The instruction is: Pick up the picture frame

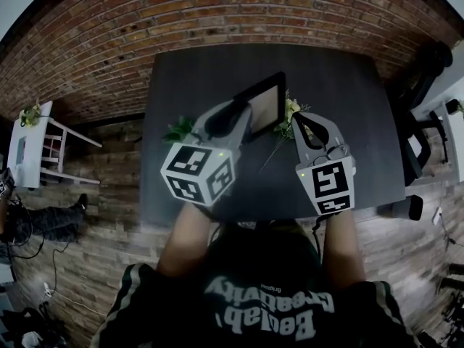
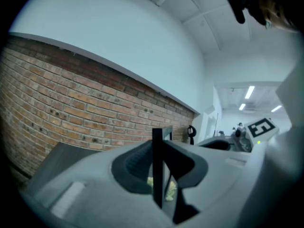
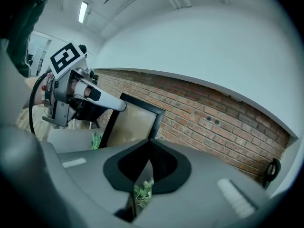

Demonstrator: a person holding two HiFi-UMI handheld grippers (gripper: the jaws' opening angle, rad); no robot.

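The black picture frame [image 1: 265, 104] stands lifted on edge over the dark table [image 1: 341, 85]. My left gripper [image 1: 243, 116] is shut on the frame's left side. In the left gripper view the frame [image 2: 157, 175] shows edge-on, pinched between the two pads. My right gripper [image 1: 301, 124] hovers just right of the frame, over a small flower sprig [image 1: 290, 113]. Its jaws are shut with nothing in them. In the right gripper view the frame [image 3: 135, 122] is ahead to the left, with the left gripper [image 3: 118, 105] on it, and flowers [image 3: 142, 192] show below the pads.
A green leafy sprig [image 1: 178, 130] lies on the table left of the left gripper. A brick wall [image 1: 217, 13] runs behind the table. A white stand [image 1: 36, 147] with a plant is at far left, and a black office chair [image 1: 424, 114] at right.
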